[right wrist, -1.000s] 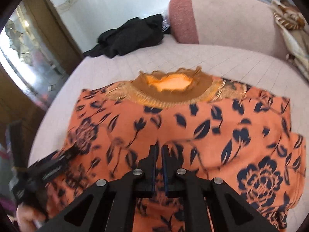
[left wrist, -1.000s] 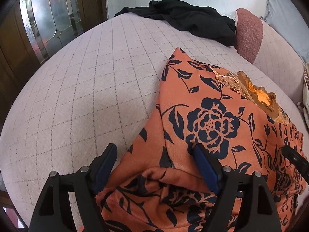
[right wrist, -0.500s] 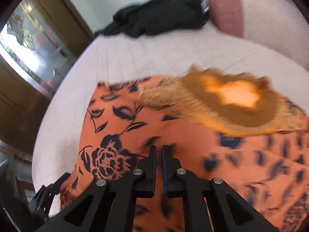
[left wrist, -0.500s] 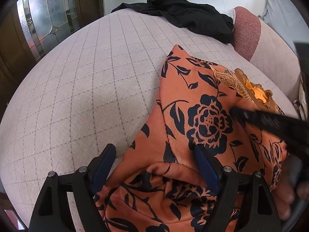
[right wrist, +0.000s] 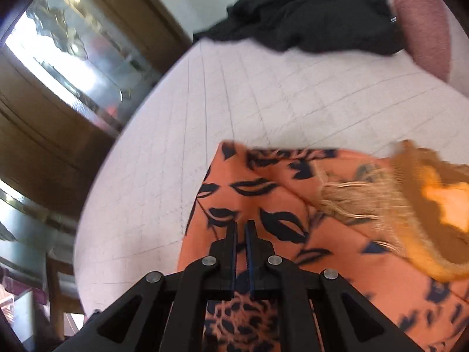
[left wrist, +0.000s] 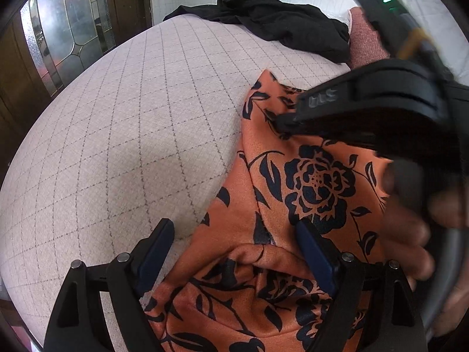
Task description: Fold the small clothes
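Note:
An orange garment with dark blue flowers (left wrist: 307, 182) lies on the quilted bed; its fringed brown neckline (right wrist: 410, 214) shows in the right wrist view. My left gripper (left wrist: 234, 243) is open, its blue-padded fingers (left wrist: 155, 243) straddling a bunched fold at the garment's near left edge. My right gripper (right wrist: 241, 228) is shut, with nothing visibly between its fingers, low over the garment's (right wrist: 263, 205) left shoulder area. It also crosses the left wrist view (left wrist: 366, 111), over the garment, held by a hand.
A black garment (left wrist: 281, 26) lies heaped at the far end of the bed (left wrist: 132, 132), next to a pink cushion (right wrist: 422, 23). A wooden door with leaded glass (left wrist: 58, 35) stands to the left, past the bed's edge.
My right gripper has swept left across the garment, from its middle to its left shoulder, and now fills the right of the left wrist view. The left gripper stays open over the fold.

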Tool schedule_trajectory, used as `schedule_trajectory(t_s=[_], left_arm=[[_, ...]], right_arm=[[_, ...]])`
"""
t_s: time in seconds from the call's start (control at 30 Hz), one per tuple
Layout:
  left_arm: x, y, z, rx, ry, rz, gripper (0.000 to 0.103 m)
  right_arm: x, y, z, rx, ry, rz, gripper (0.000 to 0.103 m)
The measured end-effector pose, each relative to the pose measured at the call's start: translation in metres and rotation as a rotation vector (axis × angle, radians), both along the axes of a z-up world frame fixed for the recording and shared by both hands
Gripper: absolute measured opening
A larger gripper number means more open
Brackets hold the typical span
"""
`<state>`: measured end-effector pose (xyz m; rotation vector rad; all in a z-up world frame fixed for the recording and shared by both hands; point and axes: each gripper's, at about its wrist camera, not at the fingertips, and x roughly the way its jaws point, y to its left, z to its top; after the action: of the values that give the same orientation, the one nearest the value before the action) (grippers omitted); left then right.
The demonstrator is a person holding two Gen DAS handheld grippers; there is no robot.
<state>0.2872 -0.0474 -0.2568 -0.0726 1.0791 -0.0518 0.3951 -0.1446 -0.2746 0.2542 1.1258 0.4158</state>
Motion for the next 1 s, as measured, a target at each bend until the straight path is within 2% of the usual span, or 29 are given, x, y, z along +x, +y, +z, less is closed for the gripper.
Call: schedule_trajectory(t_s=[0.03,0.17,0.3,0.53,0.63,0.73,1.0], left_arm=[[0.0,0.0,0.0,0.002,-0.006,-0.002,0.086],[-0.001,-0.002,-0.002,0.012,-0.011,-0.007,0.089],[0.0,-0.004,-0.003,0.025,-0.015,0.0,0.09],[-0.003,-0.01,-0.003,0.037,-0.027,0.004,0.091],[-0.003,-0.013,-0.007,0.047,-0.032,0.007,0.097],[-0.004,-0.016,-0.01,0.057,-0.05,0.008,0.101],[-0.018,-0.013,-0.009,0.047,-0.088,-0.035,0.101]], right_arm=[[0.004,0.001,-0.006,-0.003,0.004,-0.009,0.006],[0.012,-0.02,-0.008,0.101,0.015,-0.108,0.006],[-0.006,-0.04,0.005,0.032,-0.043,-0.138,0.006],[-0.085,-0.114,0.013,-0.045,-0.043,-0.209,0.008],[-0.122,-0.139,0.005,-0.09,-0.023,-0.241,0.008],[-0.167,-0.165,-0.003,-0.063,-0.04,-0.271,0.007],[-0.258,-0.197,0.014,-0.115,0.004,-0.329,0.007]])
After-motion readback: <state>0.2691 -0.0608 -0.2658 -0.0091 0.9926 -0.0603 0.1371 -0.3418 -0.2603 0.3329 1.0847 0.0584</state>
